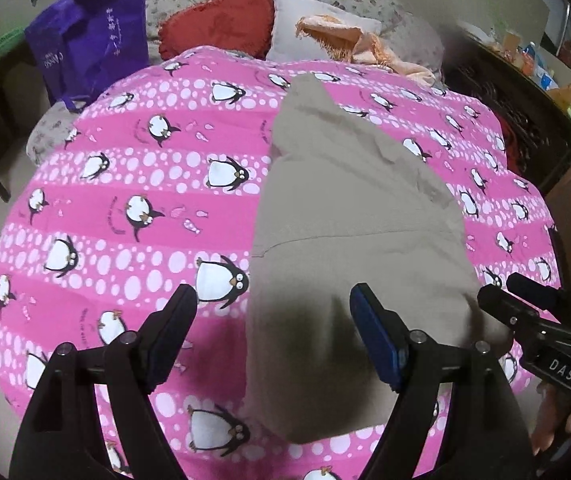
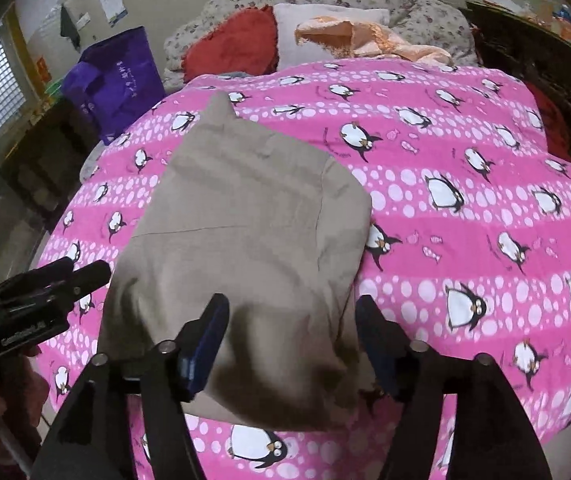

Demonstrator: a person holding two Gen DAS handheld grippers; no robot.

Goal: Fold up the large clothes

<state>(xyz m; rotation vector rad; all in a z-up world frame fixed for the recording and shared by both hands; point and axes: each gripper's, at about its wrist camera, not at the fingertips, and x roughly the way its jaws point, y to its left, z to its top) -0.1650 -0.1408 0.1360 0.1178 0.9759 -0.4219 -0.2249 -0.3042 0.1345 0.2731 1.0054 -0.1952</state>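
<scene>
A beige garment (image 1: 349,216) lies folded in a long stack on the pink penguin bedspread (image 1: 125,200); it also shows in the right wrist view (image 2: 245,220). My left gripper (image 1: 273,308) is open and empty, hovering above the garment's near left edge. My right gripper (image 2: 291,316) is open and empty above the garment's near right corner. The right gripper also shows at the right edge of the left wrist view (image 1: 525,300), and the left gripper shows at the left edge of the right wrist view (image 2: 81,272).
Red pillow (image 1: 221,20), white pillow (image 1: 309,20) and an orange cloth (image 1: 349,40) lie at the head of the bed. A purple bag (image 1: 85,40) stands at the left side. Dark furniture (image 1: 517,96) borders the right side.
</scene>
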